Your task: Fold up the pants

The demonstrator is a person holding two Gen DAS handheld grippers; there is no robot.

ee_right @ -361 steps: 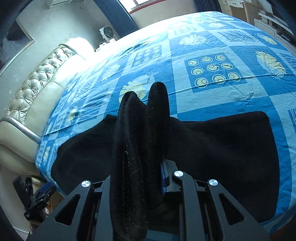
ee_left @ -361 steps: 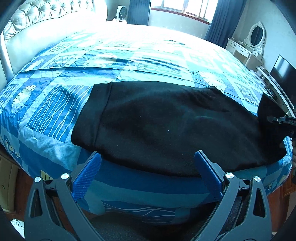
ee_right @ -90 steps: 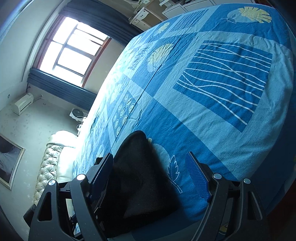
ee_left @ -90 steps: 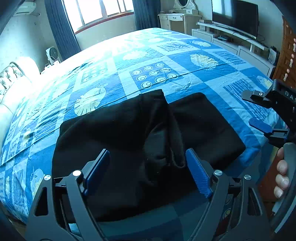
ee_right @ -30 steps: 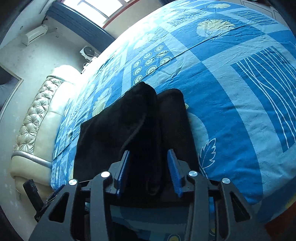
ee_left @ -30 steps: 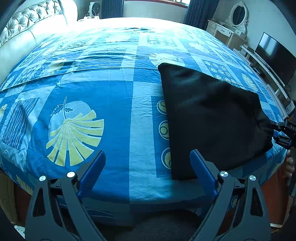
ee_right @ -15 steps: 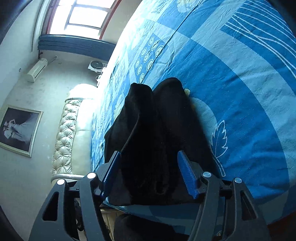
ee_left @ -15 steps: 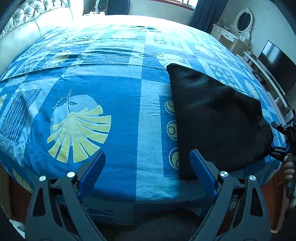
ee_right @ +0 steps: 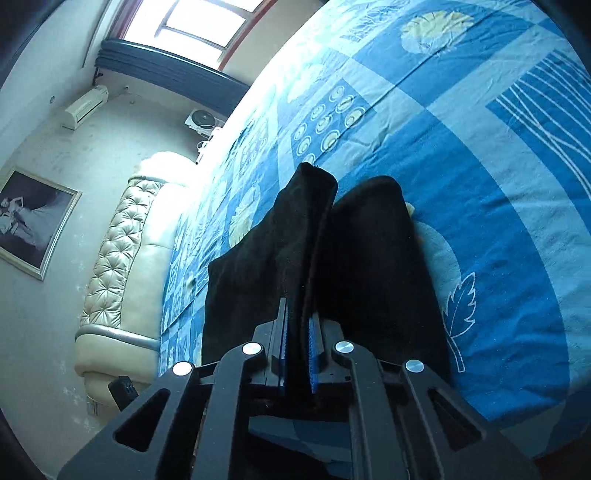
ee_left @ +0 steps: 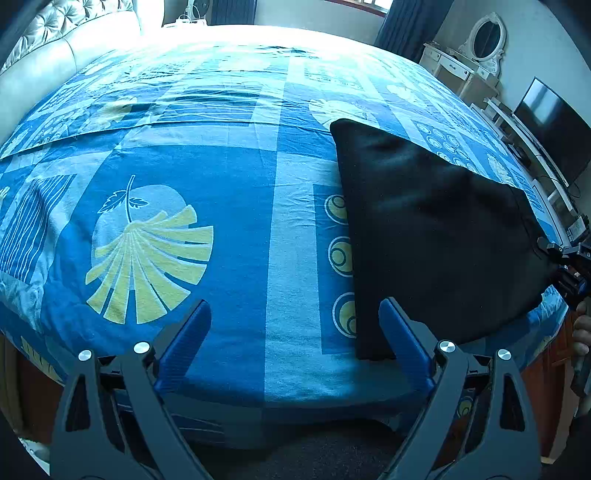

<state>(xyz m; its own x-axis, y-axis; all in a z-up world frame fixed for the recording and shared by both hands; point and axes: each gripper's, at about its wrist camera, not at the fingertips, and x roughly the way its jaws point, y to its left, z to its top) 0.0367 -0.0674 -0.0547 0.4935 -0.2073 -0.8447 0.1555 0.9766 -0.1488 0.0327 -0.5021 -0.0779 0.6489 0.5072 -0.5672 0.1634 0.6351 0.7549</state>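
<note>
The black pants [ee_left: 432, 229] lie folded on the blue patterned bed [ee_left: 221, 184], near its front right edge. My left gripper [ee_left: 295, 332] is open and empty, just left of the pants' near corner. My right gripper [ee_right: 297, 339] is shut on a raised fold of the black pants [ee_right: 306, 240]. It also shows at the far right of the left wrist view [ee_left: 565, 258], at the pants' right corner.
A tufted cream headboard [ee_right: 122, 258] is at the left end of the bed. A dresser with an oval mirror [ee_left: 480, 37] and a TV [ee_left: 550, 122] stand past the bed at the right. A window [ee_right: 195, 18] is at the far wall.
My right gripper has closed on a fold of the pants; half a second ago its jaws stood open around the fabric. My left gripper stays open and has barely moved.
</note>
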